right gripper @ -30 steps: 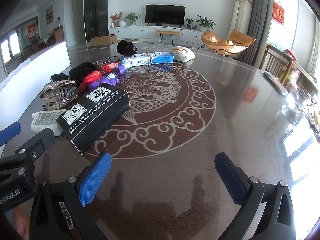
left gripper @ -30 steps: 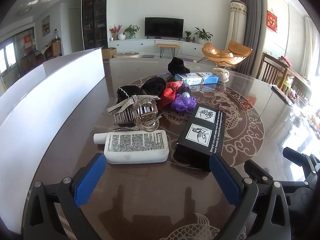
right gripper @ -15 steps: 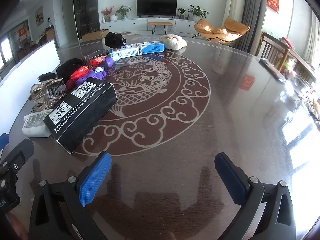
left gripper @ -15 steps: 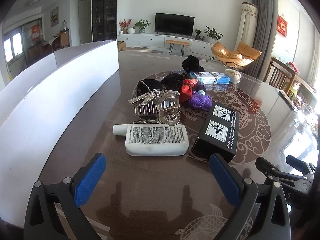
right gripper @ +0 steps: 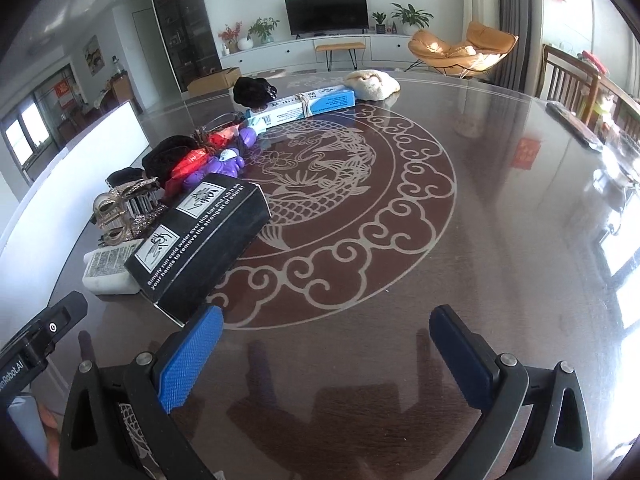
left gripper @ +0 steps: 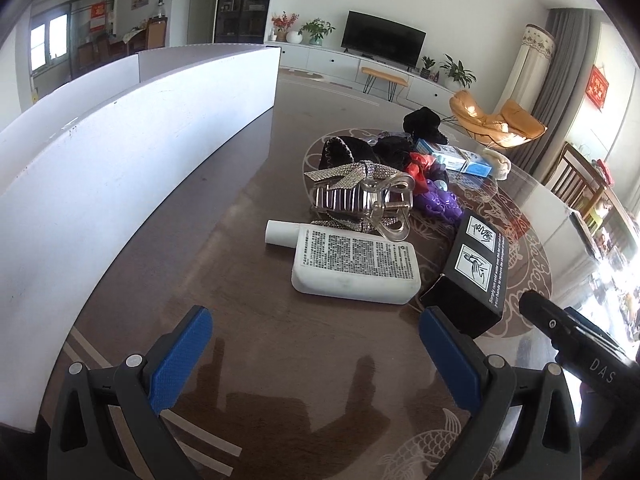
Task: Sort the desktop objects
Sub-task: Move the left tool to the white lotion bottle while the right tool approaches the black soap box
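Nothing looks sorted yet: the whole jumble sits bunched on the left part of the desk (right gripper: 460,208), and the white bin wall (left gripper: 132,148) along the left edge shows no item over it that I can see. Nearest the left claw (left gripper: 316,354) lies the white lotion bottle (left gripper: 356,266), flat on its side, cap pointing left, its right end just beside the black printed box (left gripper: 478,270). Behind the bottle sits the clear hair clip (left gripper: 384,204) with a rhinestone bow (left gripper: 340,172) across it, then a purple toy (left gripper: 438,202), something red (left gripper: 418,166), a dark headband (left gripper: 344,150), a black cloth lump (left gripper: 424,122), the blue-and-white carton (left gripper: 454,158) and a cream plush (left gripper: 498,162) at the far end. So, by my reading, the job is at its very start, with every piece left to move. The left claw is spread wide, blue pads holding nothing, hovering over bare wood just short of the bottle, which looks the likely first pick. Over on the right, the right claw (right gripper: 326,354) is spread just as wide and empty too, its left pad close by the corner of the black box but apart from it, dragon inlay (right gripper: 320,184) ahead. Each claw's body pokes into the other's view at the edge. Both claws free, pile untouched.
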Available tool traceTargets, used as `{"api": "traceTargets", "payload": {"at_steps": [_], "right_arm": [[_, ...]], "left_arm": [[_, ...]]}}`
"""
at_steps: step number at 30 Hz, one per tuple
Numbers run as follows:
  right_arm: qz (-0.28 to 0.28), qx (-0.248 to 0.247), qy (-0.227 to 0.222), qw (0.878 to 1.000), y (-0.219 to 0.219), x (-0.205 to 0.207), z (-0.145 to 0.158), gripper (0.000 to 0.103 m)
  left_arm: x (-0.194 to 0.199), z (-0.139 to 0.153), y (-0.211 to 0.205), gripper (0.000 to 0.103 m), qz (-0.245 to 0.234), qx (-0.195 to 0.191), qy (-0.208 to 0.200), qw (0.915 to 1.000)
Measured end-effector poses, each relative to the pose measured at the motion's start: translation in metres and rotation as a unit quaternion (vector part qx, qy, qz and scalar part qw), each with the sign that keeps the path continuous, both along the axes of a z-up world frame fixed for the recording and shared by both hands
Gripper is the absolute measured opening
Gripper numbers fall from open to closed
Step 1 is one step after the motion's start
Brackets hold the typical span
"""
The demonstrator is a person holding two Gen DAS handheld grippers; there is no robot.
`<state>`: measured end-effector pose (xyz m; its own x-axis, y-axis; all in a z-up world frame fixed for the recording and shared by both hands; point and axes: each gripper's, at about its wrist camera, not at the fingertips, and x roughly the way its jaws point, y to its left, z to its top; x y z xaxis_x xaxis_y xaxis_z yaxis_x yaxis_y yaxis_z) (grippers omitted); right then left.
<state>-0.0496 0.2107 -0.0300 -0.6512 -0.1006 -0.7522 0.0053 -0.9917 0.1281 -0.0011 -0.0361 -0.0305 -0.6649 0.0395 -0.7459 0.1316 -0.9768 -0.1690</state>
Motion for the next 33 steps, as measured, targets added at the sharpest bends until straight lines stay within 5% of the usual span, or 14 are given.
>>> {"api": "traceTargets", "payload": {"at_steps": [4, 9, 15, 19, 27, 31, 33], "right_arm": [[0.036, -0.051, 0.002, 0.998, -0.027, -0.039, 0.015, 0.103], [0.06, -0.001, -0.081, 0.995, -0.063, -0.087, -0.017, 0.103], [0.065, 0.013, -0.074, 0.995, -0.056, -0.084, -0.024, 0.103], [0.074, 0.078, -0.07, 0.992, -0.049, -0.076, -0.029, 0.103], [0.097, 0.078, -0.07, 0.99, -0.059, -0.104, -0.028, 0.103], [0.156, 0.082, -0.077, 0.981, -0.08, -0.113, -0.027, 0.103], [0.236, 0.09, -0.071, 0.965, -0.099, -0.098, -0.026, 0.103]], "left_arm": [[0.001, -0.001, -0.005, 0.103, 0.01, 0.001, -0.002, 0.9999], [0.004, -0.001, -0.014, 0.103, 0.025, 0.014, -0.004, 0.9996], [0.004, -0.003, -0.015, 0.103, 0.026, 0.026, -0.006, 0.9993], [0.002, -0.003, -0.006, 0.103, 0.015, 0.012, -0.006, 0.9998], [0.003, -0.001, -0.011, 0.103, 0.034, -0.003, -0.006, 0.9994], [0.006, -0.001, -0.03, 0.103, 0.068, 0.026, -0.002, 0.9974], [0.008, -0.001, -0.038, 0.103, 0.083, 0.04, 0.001, 0.9957]]}}
